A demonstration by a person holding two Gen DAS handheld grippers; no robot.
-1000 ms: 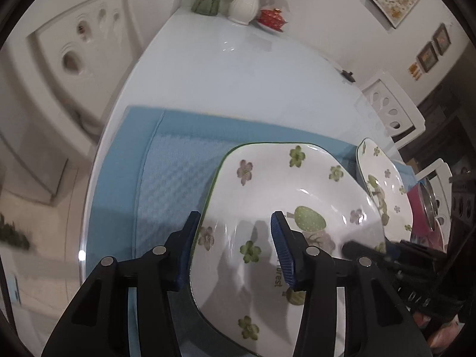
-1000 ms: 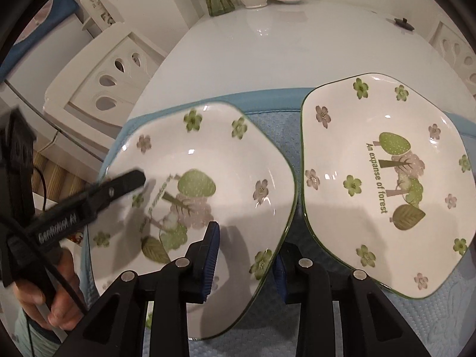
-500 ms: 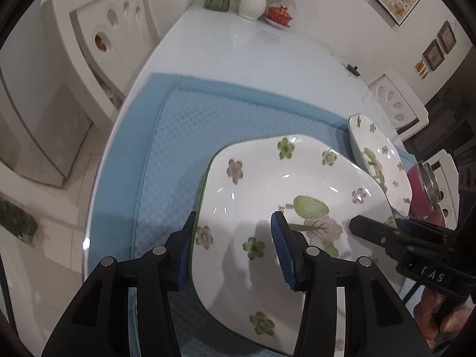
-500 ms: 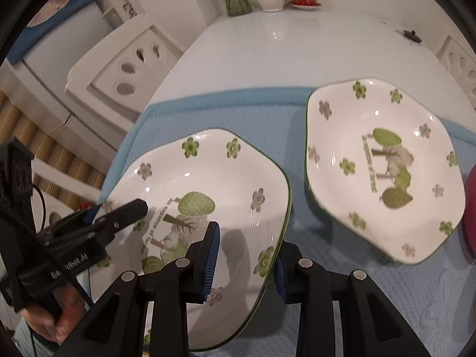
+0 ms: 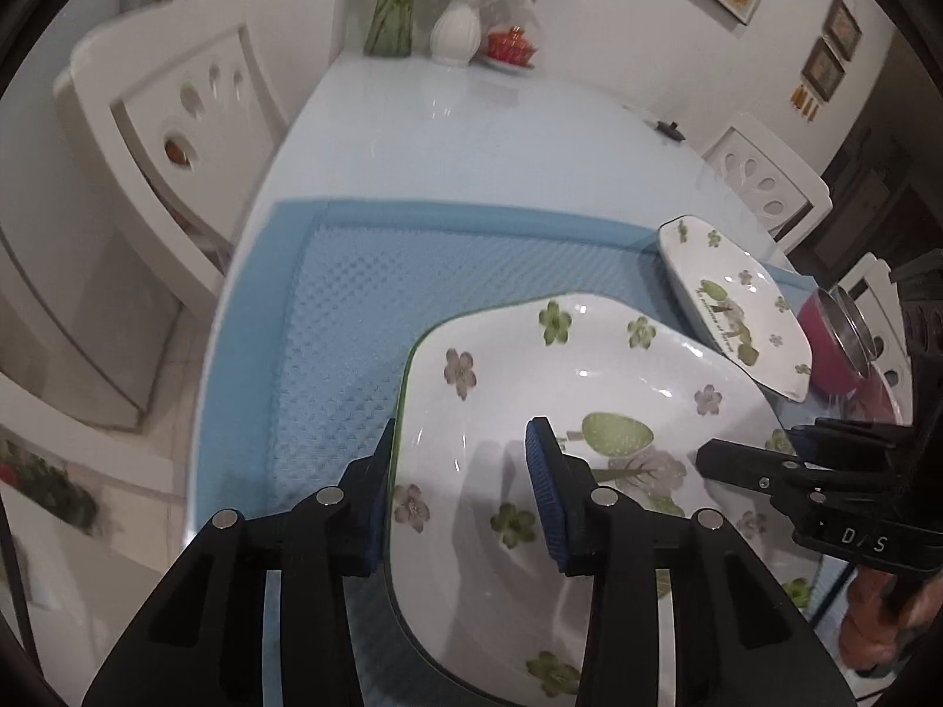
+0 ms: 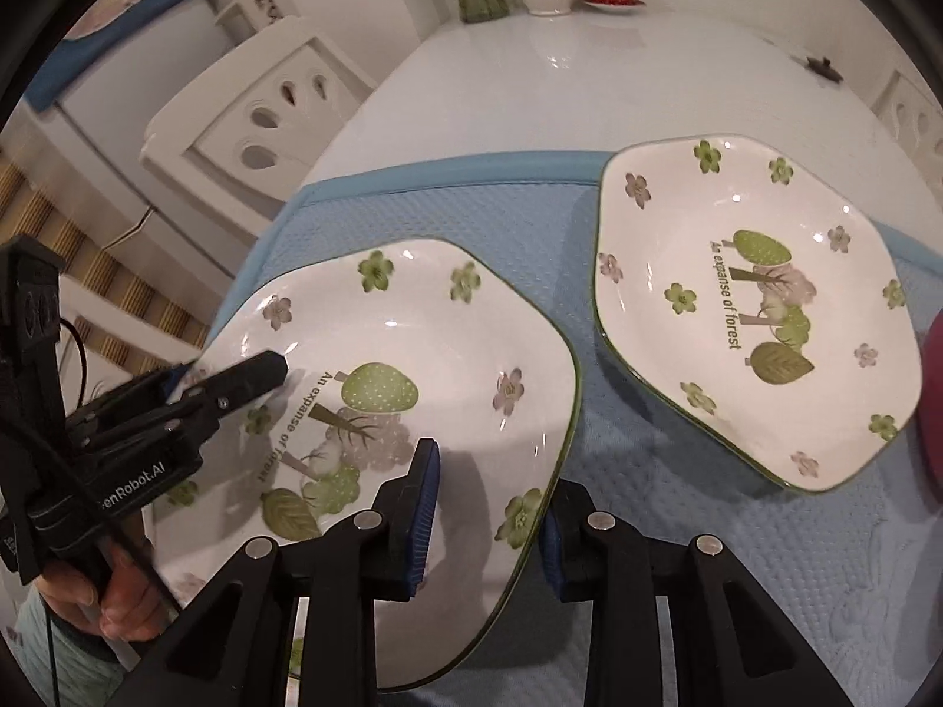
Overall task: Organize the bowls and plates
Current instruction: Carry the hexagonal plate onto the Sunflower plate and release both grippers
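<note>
Left tool (image 5: 457, 483), jaws just closing, and right tool (image 6: 486, 506) both clamp floral plate (image 6: 389, 353) rim; second plate (image 6: 760, 306) beside, on blue mat (image 6: 530, 224).

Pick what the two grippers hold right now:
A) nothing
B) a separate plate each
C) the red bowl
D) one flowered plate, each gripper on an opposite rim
D: the left gripper and the right gripper each straddle a rim of the near flowered plate, while the second plate lies apart on the blue mat.

Right gripper (image 6: 486, 506) clamps near plate (image 6: 412, 353) rim; left gripper (image 6: 236, 380) grips opposite edge; second plate (image 6: 754, 306) beside
</note>
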